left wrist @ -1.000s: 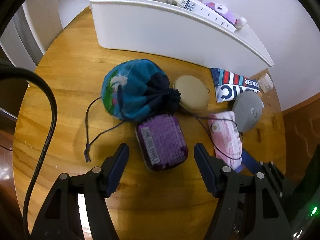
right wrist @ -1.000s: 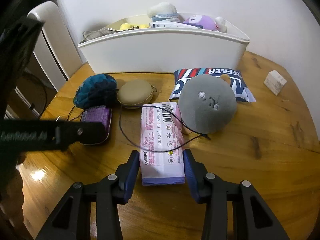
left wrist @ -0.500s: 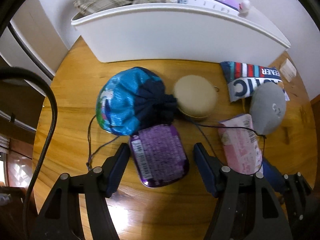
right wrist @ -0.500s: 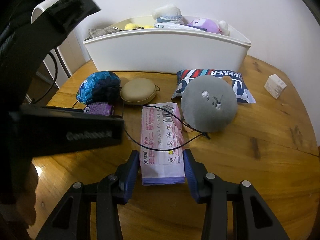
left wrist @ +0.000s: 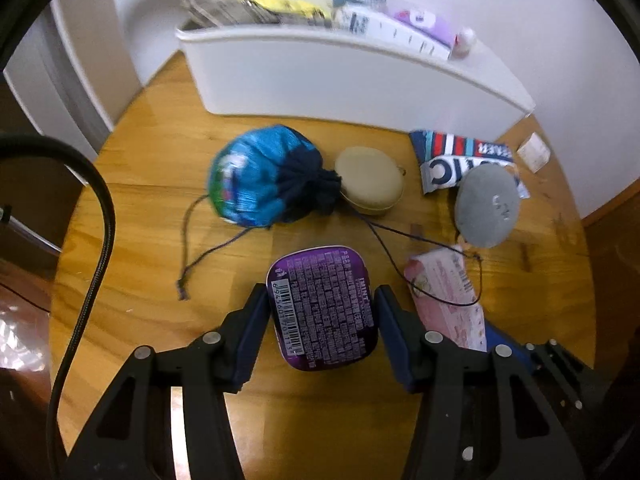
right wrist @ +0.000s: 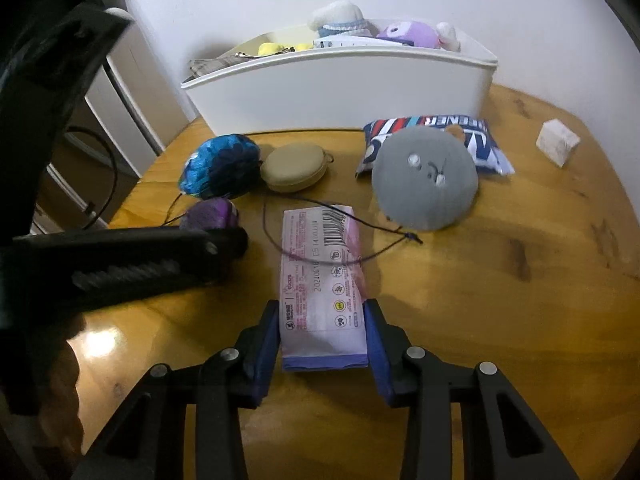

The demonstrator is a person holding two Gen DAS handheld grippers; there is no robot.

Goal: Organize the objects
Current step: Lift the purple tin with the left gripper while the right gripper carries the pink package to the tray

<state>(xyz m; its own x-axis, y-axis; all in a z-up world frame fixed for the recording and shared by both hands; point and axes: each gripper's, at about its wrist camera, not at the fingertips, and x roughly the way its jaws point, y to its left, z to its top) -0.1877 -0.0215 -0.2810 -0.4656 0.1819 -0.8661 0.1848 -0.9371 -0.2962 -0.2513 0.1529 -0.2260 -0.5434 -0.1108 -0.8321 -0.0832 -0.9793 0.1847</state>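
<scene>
The things in the white bin (left wrist: pixel 360 76) are smeared in the left view, so you cannot tell them apart. The blue bag (left wrist: pixel 264 176) is fuzzy too. In the right view the left gripper (right wrist: pixel 224 248) covers most of the purple tin (right wrist: pixel 210 214). The gray plush ball (right wrist: pixel 424 178) hides part of the striped packet (right wrist: pixel 432 124)

Purple tin (left wrist: pixel 324 306), pink packet (right wrist: pixel 322 284)
</scene>
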